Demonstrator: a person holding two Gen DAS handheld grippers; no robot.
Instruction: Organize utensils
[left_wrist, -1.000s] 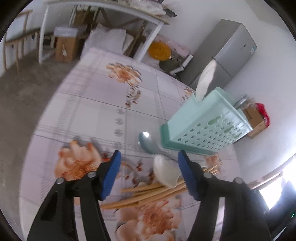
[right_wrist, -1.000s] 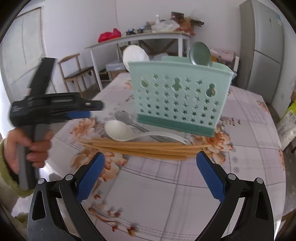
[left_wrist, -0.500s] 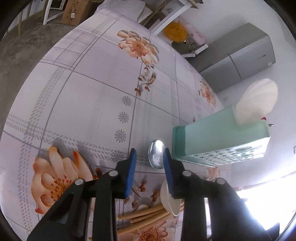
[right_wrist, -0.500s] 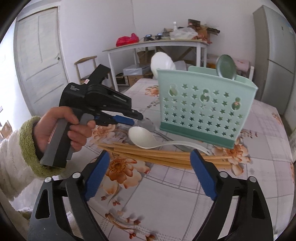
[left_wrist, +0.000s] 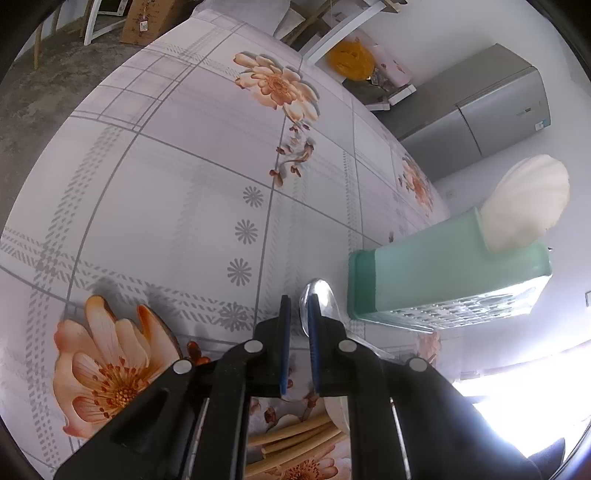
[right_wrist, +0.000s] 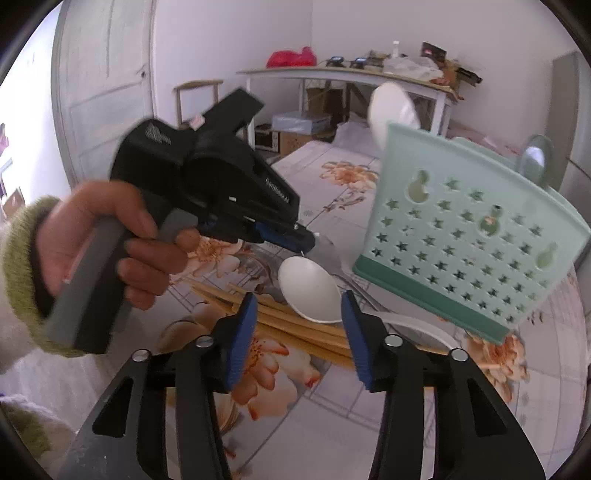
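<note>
A mint-green perforated utensil holder (right_wrist: 472, 243) stands on the floral table, with a white ladle (right_wrist: 391, 107) and a metal spoon (right_wrist: 537, 162) upright in it. Before it lie a white spoon (right_wrist: 310, 288), several wooden chopsticks (right_wrist: 295, 325) and a metal spoon (left_wrist: 321, 302). My left gripper (left_wrist: 297, 306) is nearly shut, its tips at the metal spoon's bowl; I cannot tell if it grips it. It also shows in the right wrist view (right_wrist: 306, 240). My right gripper (right_wrist: 297, 325) is open, low over the white spoon and chopsticks.
The flowered tablecloth (left_wrist: 177, 177) runs far to the left. A grey fridge (left_wrist: 491, 110) stands behind the holder. A cluttered white side table (right_wrist: 351, 74), a chair (right_wrist: 195, 96) and boxes (right_wrist: 295, 125) stand beyond the table.
My left gripper has gone from wide open to nearly shut and come down to the metal spoon. My right gripper has narrowed and moved closer to the white spoon.
</note>
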